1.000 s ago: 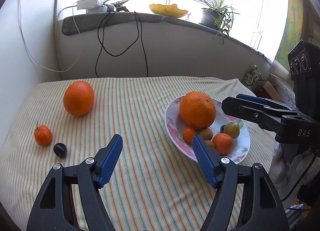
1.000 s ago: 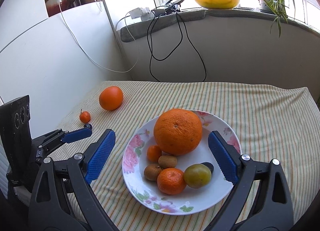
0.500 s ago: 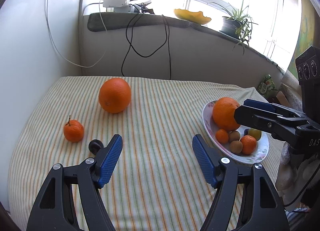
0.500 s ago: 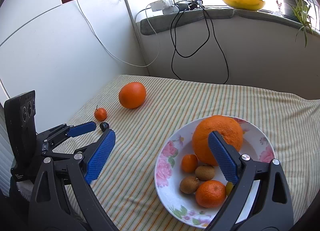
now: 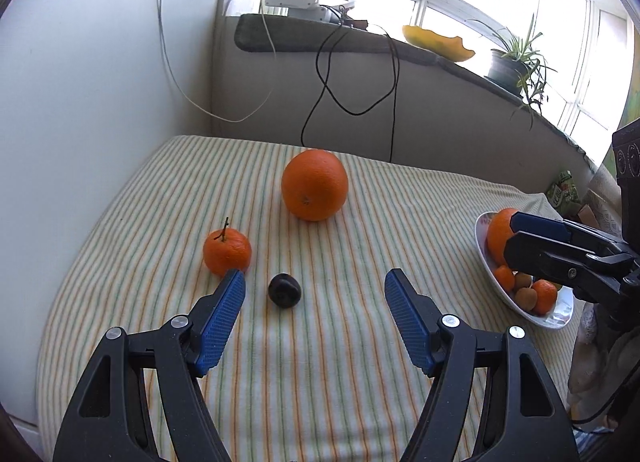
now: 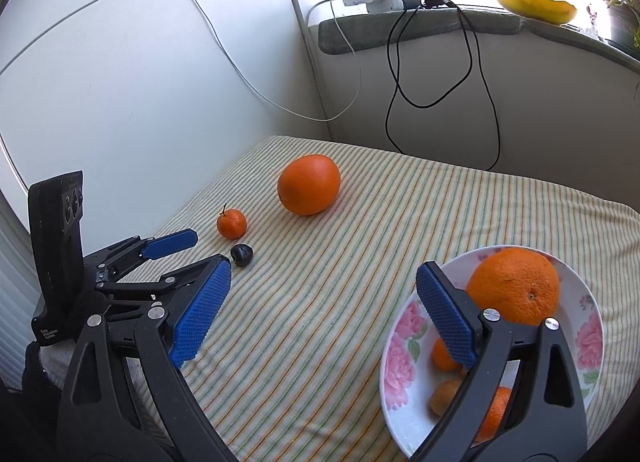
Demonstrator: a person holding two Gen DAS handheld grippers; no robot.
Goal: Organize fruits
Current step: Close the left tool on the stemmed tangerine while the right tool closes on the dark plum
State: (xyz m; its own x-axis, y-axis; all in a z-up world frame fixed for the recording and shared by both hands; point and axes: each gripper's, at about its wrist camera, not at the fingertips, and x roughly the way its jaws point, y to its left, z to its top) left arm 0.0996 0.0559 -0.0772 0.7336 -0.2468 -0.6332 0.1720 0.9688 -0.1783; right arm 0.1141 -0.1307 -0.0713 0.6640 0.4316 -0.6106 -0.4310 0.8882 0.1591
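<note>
Hiding part of the plate (image 6: 404, 336) and its small fruits, the right gripper (image 6: 324, 302) stood spread and empty — its finger also cut across the plate in the left view. The left gripper (image 5: 314, 292) was spread too, a dark plum (image 5: 284, 290) lying untouched just ahead of its tips. Beside lay a mandarin (image 5: 227, 252); farther back, an orange (image 5: 314, 190). Bare striped cloth (image 5: 360, 402) ran between plum and plate.

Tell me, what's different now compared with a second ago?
Both grippers have swung away from the plate toward the loose fruit: the left gripper now frames the dark plum, beside the small tangerine. Nothing was grasped or released; both stay open. The fruit and plate have not moved.
</note>
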